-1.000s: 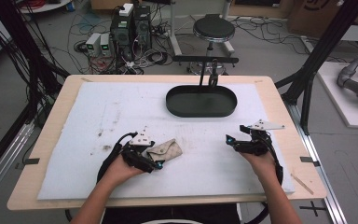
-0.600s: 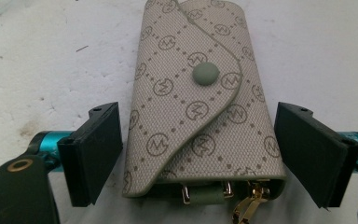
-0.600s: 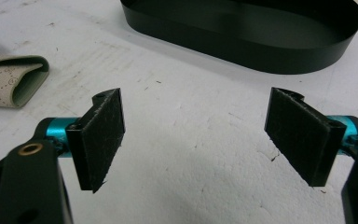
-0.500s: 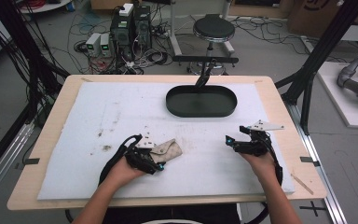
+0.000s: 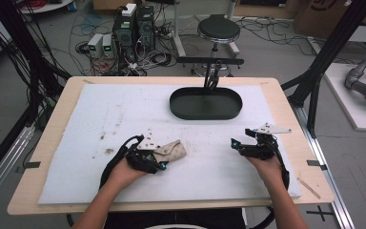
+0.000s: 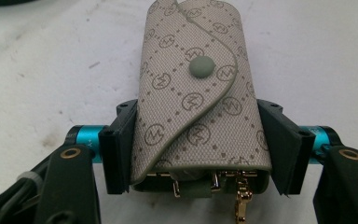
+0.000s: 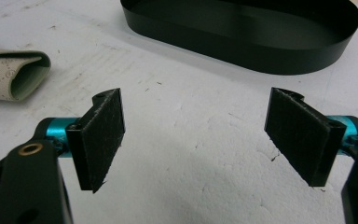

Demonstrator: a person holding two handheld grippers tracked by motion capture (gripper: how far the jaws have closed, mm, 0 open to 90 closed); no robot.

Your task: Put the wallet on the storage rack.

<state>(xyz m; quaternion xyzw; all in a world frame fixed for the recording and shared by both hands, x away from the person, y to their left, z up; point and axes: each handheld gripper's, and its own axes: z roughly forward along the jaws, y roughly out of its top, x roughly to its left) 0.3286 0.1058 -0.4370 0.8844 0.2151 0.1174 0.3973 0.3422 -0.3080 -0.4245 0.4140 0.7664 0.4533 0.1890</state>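
The left hand-held gripper (image 6: 198,154) clamps a beige monogrammed key pouch (image 6: 196,98) lying at the near left of the white surface (image 5: 124,114). At near right, the right hand-held gripper (image 7: 200,140) rests empty, jaws spread wide, before a black oval tray (image 5: 206,103).

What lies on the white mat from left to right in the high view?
Left gripper, shut on the key pouch → black oval tray, farther back → open right gripper.
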